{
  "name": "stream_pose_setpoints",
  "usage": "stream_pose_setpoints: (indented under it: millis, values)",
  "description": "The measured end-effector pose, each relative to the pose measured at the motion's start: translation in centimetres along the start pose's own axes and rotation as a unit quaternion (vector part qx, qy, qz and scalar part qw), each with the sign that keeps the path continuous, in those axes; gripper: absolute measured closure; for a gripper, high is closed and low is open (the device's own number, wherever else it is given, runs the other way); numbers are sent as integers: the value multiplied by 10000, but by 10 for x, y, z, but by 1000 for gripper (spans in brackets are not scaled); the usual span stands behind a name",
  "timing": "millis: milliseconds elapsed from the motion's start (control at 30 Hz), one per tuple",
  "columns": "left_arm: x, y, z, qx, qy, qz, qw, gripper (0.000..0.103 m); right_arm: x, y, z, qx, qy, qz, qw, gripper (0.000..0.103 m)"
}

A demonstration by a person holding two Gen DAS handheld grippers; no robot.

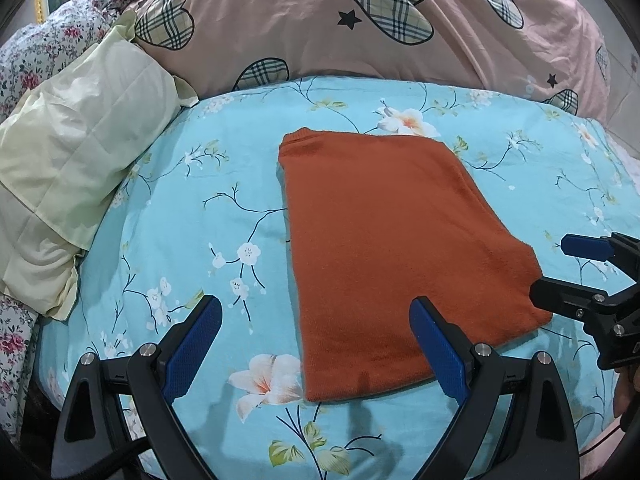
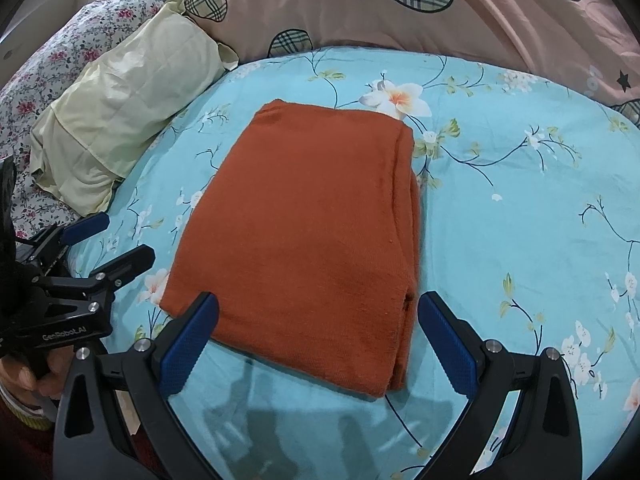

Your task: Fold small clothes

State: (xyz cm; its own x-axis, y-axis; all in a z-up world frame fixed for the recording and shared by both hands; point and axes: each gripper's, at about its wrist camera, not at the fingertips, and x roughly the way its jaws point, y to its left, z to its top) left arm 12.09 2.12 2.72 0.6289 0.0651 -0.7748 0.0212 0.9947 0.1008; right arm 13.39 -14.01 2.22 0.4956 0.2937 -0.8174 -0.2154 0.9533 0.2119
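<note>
Nearest the cameras, both tools are empty. The left hand-held gripper [image 1: 316, 344] has its blue-padded jaws spread wide, hovering over the near left portion of the garment; the right hand-held gripper [image 2: 318, 342] is likewise spread wide, straddling the near right portion. Neither pad appears to touch cloth, though contact cannot be ruled out at the right pad of the left tool. The task's thing, a rust-orange knitted garment folded into a flat rectangle [image 2: 304, 224], lies directly ahead of both tools on the bed's turquoise sheet printed with white blossoms [image 2: 520, 208]. Its long axis runs away from the person, near edge to far edge; stacked layers show along its right side, a smooth fold along its left. Both tools sit about equally near its near short edge, one toward each corner. Judgement: the garment is already mostly folded; a further fold would bring the near edge toward the far one, pinched at both corners. Beyond it, left, a pale yellow pillow [image 1: 80, 152]; farthest, a pink quilt with plaid hearts [image 1: 320, 20].
</note>
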Motion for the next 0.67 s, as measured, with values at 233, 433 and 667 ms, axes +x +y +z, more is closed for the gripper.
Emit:
stream_pose_setpoints:
  millis: [233,433,667]
  values:
    - [0,1,0,-25,-6,15,10000,8,3,-2,0,47,34,10,10000,3]
    - [-1,2,-1,-30,-24,18,10000,8,6,-1,0,50,46,29,10000,3]
    - [2,3,-7,-71,-4,-41,10000,8,16,-1,-3,172,29,136,9998,3]
